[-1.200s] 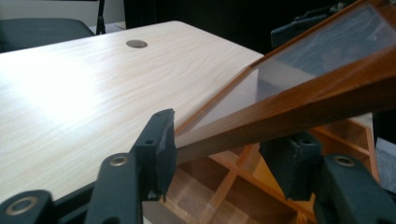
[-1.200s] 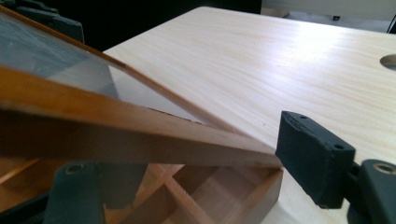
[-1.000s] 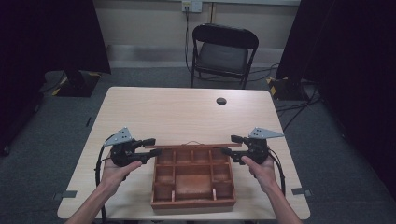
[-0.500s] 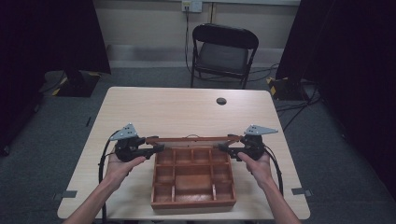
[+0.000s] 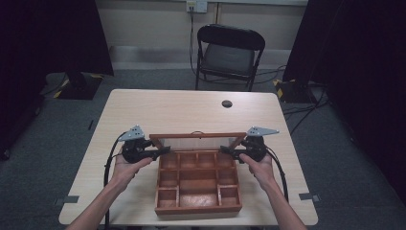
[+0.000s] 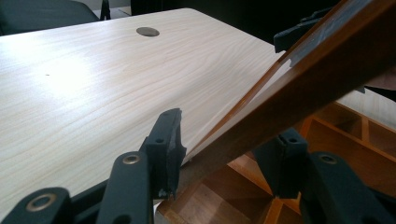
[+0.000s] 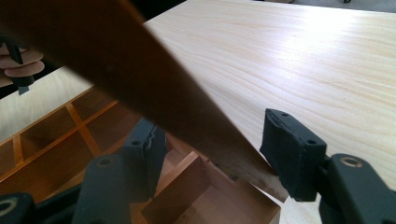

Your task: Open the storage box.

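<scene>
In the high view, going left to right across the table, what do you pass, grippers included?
left gripper → wooden compartment box with its raised lid → right gripper

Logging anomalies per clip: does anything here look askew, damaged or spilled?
Nothing stands out. The wooden box sits square on the table, its lid half raised between the left gripper and right gripper. Compartments look empty.

Compartmented wooden box, lid half-raised
</scene>
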The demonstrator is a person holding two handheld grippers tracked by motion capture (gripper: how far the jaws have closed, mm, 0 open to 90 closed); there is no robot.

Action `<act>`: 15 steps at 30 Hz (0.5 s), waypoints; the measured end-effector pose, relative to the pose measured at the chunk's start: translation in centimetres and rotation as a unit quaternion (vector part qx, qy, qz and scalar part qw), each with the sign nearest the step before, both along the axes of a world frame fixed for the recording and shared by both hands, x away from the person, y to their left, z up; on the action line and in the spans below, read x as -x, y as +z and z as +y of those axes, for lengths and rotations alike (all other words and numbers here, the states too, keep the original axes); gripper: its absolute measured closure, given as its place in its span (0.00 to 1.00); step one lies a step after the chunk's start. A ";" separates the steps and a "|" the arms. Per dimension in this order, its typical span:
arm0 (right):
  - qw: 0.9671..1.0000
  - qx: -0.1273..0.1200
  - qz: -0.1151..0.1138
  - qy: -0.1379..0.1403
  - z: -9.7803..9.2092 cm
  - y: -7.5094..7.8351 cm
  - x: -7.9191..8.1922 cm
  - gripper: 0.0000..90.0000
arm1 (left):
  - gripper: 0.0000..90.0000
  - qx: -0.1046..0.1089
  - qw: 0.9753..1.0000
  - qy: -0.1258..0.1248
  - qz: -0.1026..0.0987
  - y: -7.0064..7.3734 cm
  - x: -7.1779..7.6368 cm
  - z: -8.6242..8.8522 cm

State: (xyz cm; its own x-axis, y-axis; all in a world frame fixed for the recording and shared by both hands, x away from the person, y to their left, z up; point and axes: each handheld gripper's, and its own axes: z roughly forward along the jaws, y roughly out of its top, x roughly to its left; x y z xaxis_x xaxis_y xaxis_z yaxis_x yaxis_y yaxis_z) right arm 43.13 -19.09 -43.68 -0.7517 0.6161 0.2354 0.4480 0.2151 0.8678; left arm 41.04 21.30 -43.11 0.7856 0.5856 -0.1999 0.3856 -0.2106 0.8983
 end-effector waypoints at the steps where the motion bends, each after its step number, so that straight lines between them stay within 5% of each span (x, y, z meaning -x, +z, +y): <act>1: 1.000 0.000 0.000 0.000 0.0 0.0 0.0 0.45 | 0.59 0.000 1.000 0.000 0.000 0.0 0.0 0.0; 15: 1.000 -0.014 0.002 -0.003 0.0 -0.1 -0.7 0.47 | 0.63 -0.013 1.000 0.006 0.014 -1.0 -1.2 0.1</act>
